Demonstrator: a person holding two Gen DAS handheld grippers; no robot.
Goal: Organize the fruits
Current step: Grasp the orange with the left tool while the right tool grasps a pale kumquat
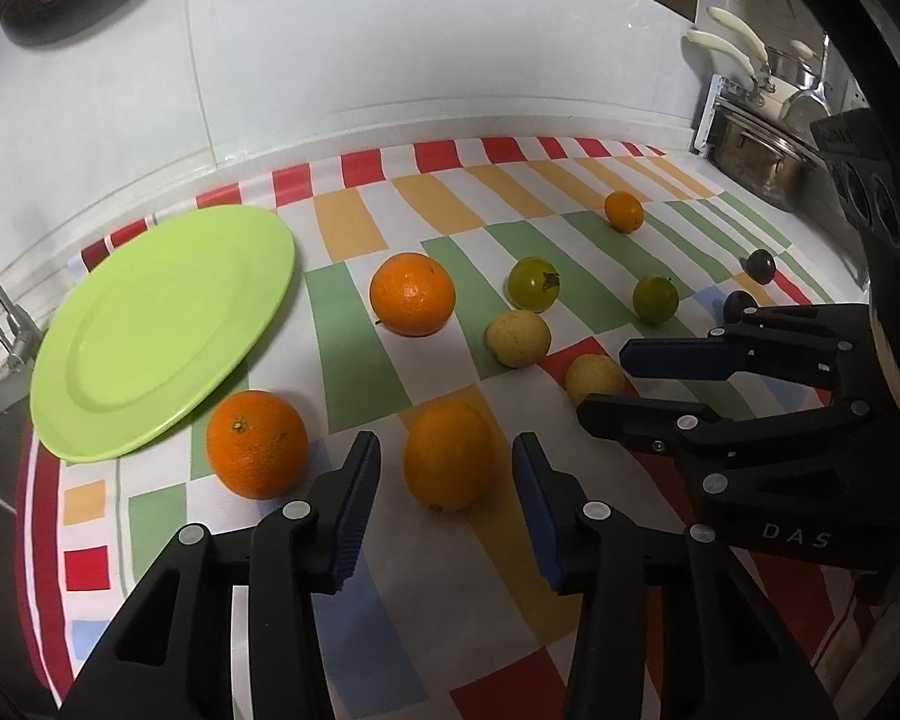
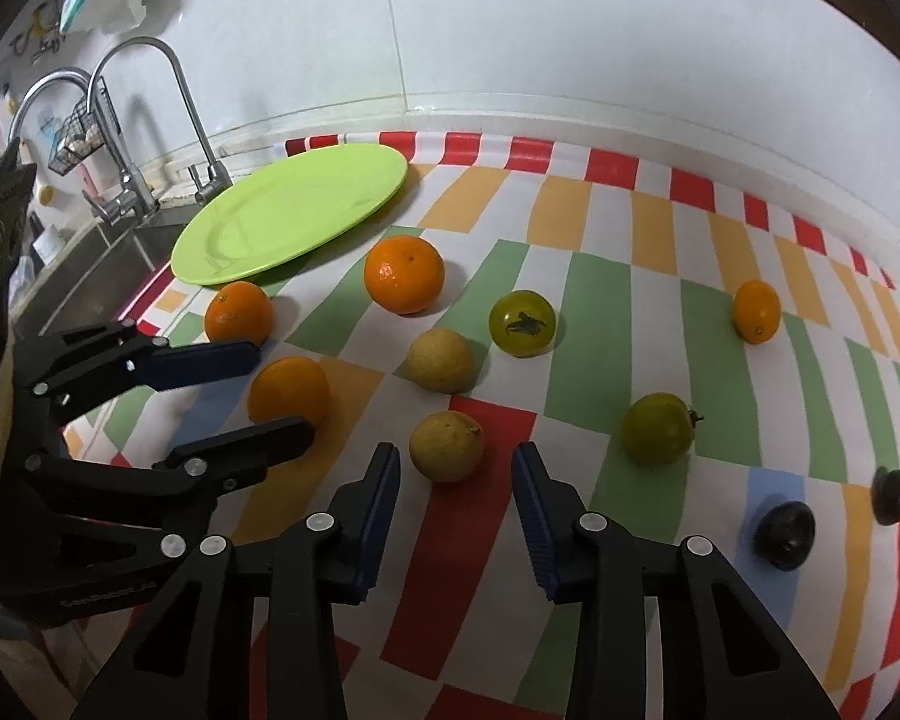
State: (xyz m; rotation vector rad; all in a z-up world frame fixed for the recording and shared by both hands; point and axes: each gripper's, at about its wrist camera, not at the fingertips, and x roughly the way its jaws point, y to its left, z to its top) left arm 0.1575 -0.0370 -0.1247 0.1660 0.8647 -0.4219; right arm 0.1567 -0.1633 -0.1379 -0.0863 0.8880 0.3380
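A lime green plate (image 1: 150,330) lies empty at the left of a striped cloth; it also shows in the right wrist view (image 2: 294,210). Oranges, yellow fruits, green fruits and dark plums lie loose on the cloth. My left gripper (image 1: 447,510) is open, its fingers on either side of an orange (image 1: 448,462), not touching it. My right gripper (image 2: 456,510) is open just short of a yellow fruit (image 2: 447,446). Each gripper shows in the other's view: the right gripper (image 1: 606,381) and the left gripper (image 2: 276,393).
A second orange (image 1: 257,445) lies beside the plate, a third (image 1: 412,293) further back. A sink with taps (image 2: 150,120) is left of the plate. Pots (image 1: 762,150) stand at the far right. A tiled wall runs behind the cloth.
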